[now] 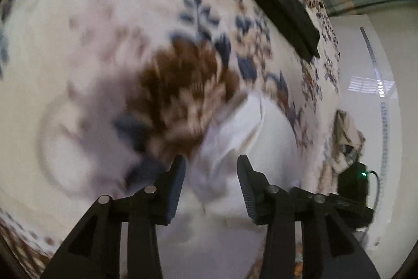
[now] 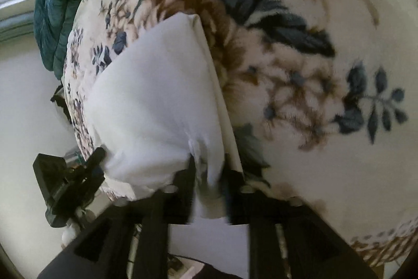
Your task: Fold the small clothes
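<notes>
The white cloth (image 2: pixel 154 101) lay on the floral blanket (image 2: pixel 326 174), a folded edge running along its right side in the right wrist view. Its near end bunched up at about 6 o'clock in that view, between the fingers of the right gripper (image 2: pixel 209 174). Those fingers stood a little apart with the bunched cloth in the gap; blur hid whether the pads pressed it, so I could not tell if it was pinched.

In the left wrist view the same cloth (image 1: pixel 235 132) sat from centre toward 5 o'clock, its near part passing under the left gripper (image 1: pixel 211 161). That gripper's fingers were spread, with a clear gap and the cloth seen below them, not clamped.

The left gripper also showed at 8 o'clock in the right wrist view, at the cloth's left corner.

Farther out, a dark folded item (image 1: pixel 282 7) lay at 1 o'clock near the blanket's edge in the left view. A teal quilt (image 2: pixel 57 7) hung at 10 o'clock in the right view.
</notes>
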{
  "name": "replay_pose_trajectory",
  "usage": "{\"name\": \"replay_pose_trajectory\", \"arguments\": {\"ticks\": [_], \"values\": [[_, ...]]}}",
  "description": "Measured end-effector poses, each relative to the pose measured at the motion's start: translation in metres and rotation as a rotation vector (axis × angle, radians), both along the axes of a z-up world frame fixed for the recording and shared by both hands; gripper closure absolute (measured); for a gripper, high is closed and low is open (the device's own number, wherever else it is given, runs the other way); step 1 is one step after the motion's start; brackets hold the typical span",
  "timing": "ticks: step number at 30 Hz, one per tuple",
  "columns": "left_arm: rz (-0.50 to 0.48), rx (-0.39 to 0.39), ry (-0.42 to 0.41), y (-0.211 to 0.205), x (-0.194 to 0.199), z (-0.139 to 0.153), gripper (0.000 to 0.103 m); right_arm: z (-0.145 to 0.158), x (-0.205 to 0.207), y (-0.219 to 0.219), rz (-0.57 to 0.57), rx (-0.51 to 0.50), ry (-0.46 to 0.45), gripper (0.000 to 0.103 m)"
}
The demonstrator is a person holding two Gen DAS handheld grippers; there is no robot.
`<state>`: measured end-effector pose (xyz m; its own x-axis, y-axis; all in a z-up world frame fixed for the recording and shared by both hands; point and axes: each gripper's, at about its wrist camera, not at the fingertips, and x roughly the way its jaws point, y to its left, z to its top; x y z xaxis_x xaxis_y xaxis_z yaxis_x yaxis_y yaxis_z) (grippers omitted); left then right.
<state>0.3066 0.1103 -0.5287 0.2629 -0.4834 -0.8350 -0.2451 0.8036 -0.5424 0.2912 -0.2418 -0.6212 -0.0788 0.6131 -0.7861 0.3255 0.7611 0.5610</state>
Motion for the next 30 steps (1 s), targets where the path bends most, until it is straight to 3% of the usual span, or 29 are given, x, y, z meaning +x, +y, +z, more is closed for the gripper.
{"name": "replay_pose_trajectory", "arguments": {"ticks": [2, 6, 9, 11, 12, 14, 16, 19, 21, 22, 23, 26, 27, 28, 30], "values": [[-0.009, 0.018, -0.070, -0.003, 0.016, 0.015, 0.065, 0.010, 0.007, -0.005, -0.037, -0.012, -0.038, 0.064], [-0.092, -0.047, -0.137, -0.029, 0.048, 0.019, 0.065, 0.037, 0.026, -0.004, -0.095, -0.049, -0.160, 0.064], [-0.136, -0.031, -0.088, -0.045, 0.066, -0.011, 0.065, 0.046, 0.042, 0.011, -0.123, 0.091, -0.236, 0.064], [-0.152, 0.003, -0.036, -0.048, 0.075, -0.038, 0.065, 0.036, 0.052, 0.026, -0.126, 0.202, -0.219, 0.064], [-0.149, 0.008, -0.017, -0.047, 0.077, -0.051, 0.064, 0.028, 0.056, 0.031, -0.131, 0.208, -0.206, 0.064], [-0.132, -0.024, 0.012, -0.043, 0.079, -0.061, 0.061, 0.007, 0.063, 0.039, -0.117, 0.101, -0.158, 0.064], [-0.133, -0.031, 0.003, -0.042, 0.076, -0.052, 0.064, -0.010, 0.065, 0.042, -0.102, 0.050, -0.121, 0.065], [-0.175, 0.010, -0.091, -0.040, 0.054, -0.010, 0.063, 0.000, 0.064, 0.042, -0.101, 0.058, -0.129, 0.063], [-0.196, 0.006, -0.121, -0.035, 0.032, 0.012, 0.048, 0.017, 0.054, 0.038, -0.102, 0.044, -0.147, 0.053], [-0.202, 0.007, -0.124, -0.032, 0.020, 0.020, 0.031, 0.024, 0.045, 0.033, -0.104, 0.044, -0.151, 0.050], [-0.204, 0.005, -0.124, -0.026, 0.004, 0.027, 0.029, 0.031, 0.034, 0.030, -0.099, 0.045, -0.152, 0.048], [-0.221, 0.039, -0.060, -0.011, -0.055, 0.032, 0.029, 0.046, -0.012, 0.013, -0.082, 0.060, -0.118, 0.041], [-0.228, 0.045, -0.034, -0.008, -0.072, 0.029, 0.029, 0.048, -0.054, 0.004, -0.055, 0.045, -0.064, 0.041], [-0.234, 0.058, -0.004, -0.005, -0.088, 0.025, 0.029, 0.048, -0.054, 0.004, -0.055, 0.045, -0.064, 0.041], [-0.237, 0.087, 0.092, 0.006, -0.126, 0.003, 0.029, 0.040, -0.092, 0.000, -0.030, 0.037, 0.000, 0.041]]}}
